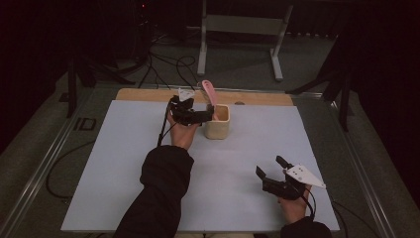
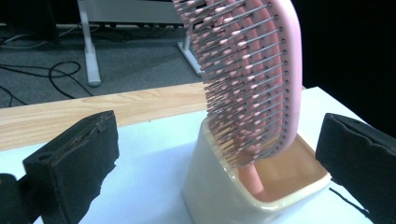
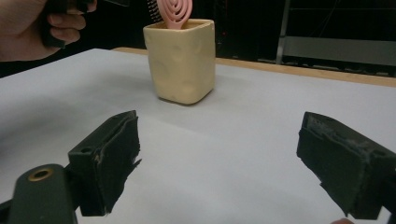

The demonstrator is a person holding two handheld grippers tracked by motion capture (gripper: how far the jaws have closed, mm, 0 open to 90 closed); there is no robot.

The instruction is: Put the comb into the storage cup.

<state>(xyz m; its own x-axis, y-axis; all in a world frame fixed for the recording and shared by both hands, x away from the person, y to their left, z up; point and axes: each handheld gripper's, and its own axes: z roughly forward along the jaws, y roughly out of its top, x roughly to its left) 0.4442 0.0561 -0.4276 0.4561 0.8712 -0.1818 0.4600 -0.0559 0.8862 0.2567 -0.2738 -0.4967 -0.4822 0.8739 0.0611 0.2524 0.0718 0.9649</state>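
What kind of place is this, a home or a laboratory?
Probably a laboratory or recording studio: dark surroundings, loose cables on the grey floor, a metal stand behind, and a white-covered table bearing one cup with a pink hairbrush.

My 2 left pads are black foam-like rubber, matt, with rough, torn edges; my right pads look the same. The hairbrush is smooth pink plastic with a soft sheen, its thin bristles metallic grey with pink tips. The cup is cream, glossy and smooth like glazed ceramic. The table sheet is matt white; the table edge is light, grained wood.
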